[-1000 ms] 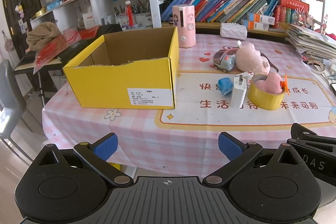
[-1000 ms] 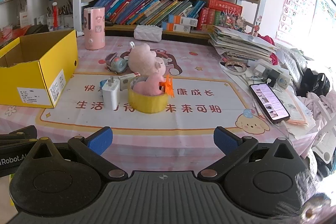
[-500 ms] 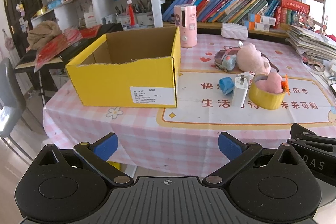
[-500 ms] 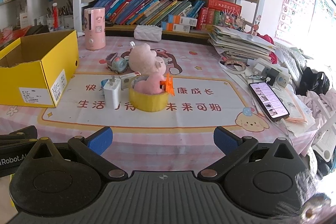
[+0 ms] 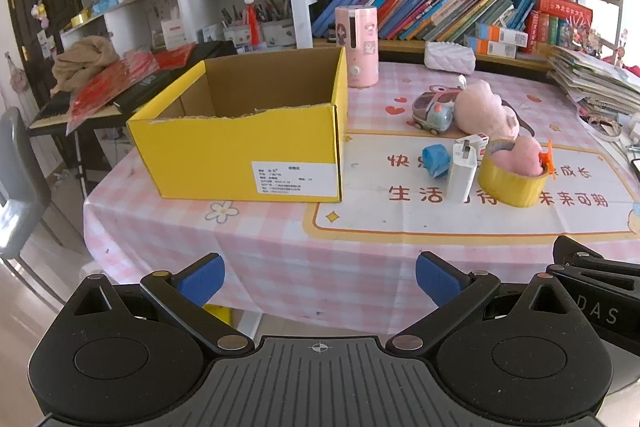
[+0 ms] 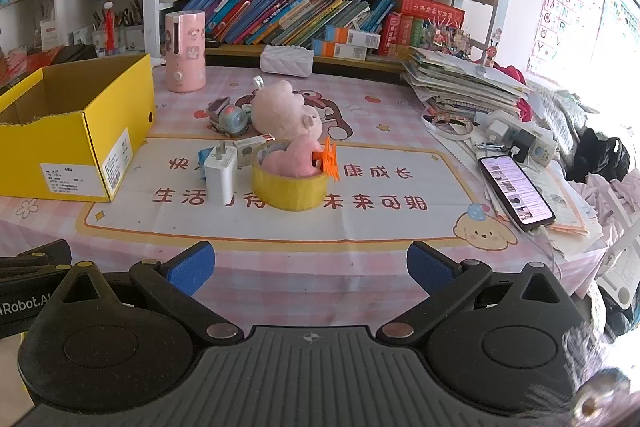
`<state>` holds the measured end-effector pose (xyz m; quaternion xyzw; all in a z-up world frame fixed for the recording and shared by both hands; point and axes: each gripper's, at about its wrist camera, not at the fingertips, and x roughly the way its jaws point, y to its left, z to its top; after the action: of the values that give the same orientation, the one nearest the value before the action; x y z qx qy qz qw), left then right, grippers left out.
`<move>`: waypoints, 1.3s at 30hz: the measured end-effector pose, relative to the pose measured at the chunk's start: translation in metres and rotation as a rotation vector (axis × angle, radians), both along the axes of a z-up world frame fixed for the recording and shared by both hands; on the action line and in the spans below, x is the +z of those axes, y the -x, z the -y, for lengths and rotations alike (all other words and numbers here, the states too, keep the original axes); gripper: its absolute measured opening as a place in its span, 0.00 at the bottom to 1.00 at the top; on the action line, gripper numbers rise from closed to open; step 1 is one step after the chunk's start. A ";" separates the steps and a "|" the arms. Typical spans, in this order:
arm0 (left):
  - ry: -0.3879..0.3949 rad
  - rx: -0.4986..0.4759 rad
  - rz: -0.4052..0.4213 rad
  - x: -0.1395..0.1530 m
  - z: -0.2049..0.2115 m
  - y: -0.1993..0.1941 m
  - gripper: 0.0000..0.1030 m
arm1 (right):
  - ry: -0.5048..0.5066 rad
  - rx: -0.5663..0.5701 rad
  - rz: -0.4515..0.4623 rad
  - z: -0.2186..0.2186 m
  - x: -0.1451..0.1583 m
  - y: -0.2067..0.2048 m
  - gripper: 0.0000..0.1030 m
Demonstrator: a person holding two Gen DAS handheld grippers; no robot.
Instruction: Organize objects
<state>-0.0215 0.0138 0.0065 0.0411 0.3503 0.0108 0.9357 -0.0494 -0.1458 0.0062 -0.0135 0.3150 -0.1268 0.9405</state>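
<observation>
An open yellow cardboard box (image 5: 240,151) (image 6: 76,131) stands on the table's left side; its floor is hidden. To its right lie a white charger (image 5: 462,173) (image 6: 220,175), a blue tape roll (image 5: 436,159), a yellow tape roll (image 5: 512,183) (image 6: 290,191) with a pink soft lump and an orange clip (image 6: 330,163), a pink plush pig (image 5: 484,113) (image 6: 286,115) and a small toy car (image 5: 434,111) (image 6: 228,117). My left gripper (image 5: 318,277) and right gripper (image 6: 310,267) hang open before the table's near edge, holding nothing.
A pink cylindrical device (image 6: 185,53) and a white quilted case (image 6: 286,61) stand at the back. A phone (image 6: 516,193), chargers and stacked papers (image 6: 460,83) crowd the right edge. Bookshelves rise behind. A grey chair (image 5: 16,179) sits left of the table.
Both views have drifted slightly closer to the table. Nothing on the table has moved, and both grippers stay open.
</observation>
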 end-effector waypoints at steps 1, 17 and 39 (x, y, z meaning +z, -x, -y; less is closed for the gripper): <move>0.001 -0.001 -0.001 0.000 0.000 0.000 1.00 | 0.000 0.000 -0.001 -0.001 0.000 0.000 1.00; 0.001 -0.002 -0.008 -0.001 0.002 -0.003 1.00 | -0.003 -0.001 -0.009 -0.003 -0.004 -0.003 1.00; 0.017 -0.026 -0.007 -0.002 0.005 -0.008 1.00 | -0.005 -0.019 -0.011 0.002 -0.003 -0.007 1.00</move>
<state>-0.0138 0.0088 0.0049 0.0375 0.3533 -0.0043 0.9348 -0.0425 -0.1474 0.0029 -0.0088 0.3206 -0.1350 0.9375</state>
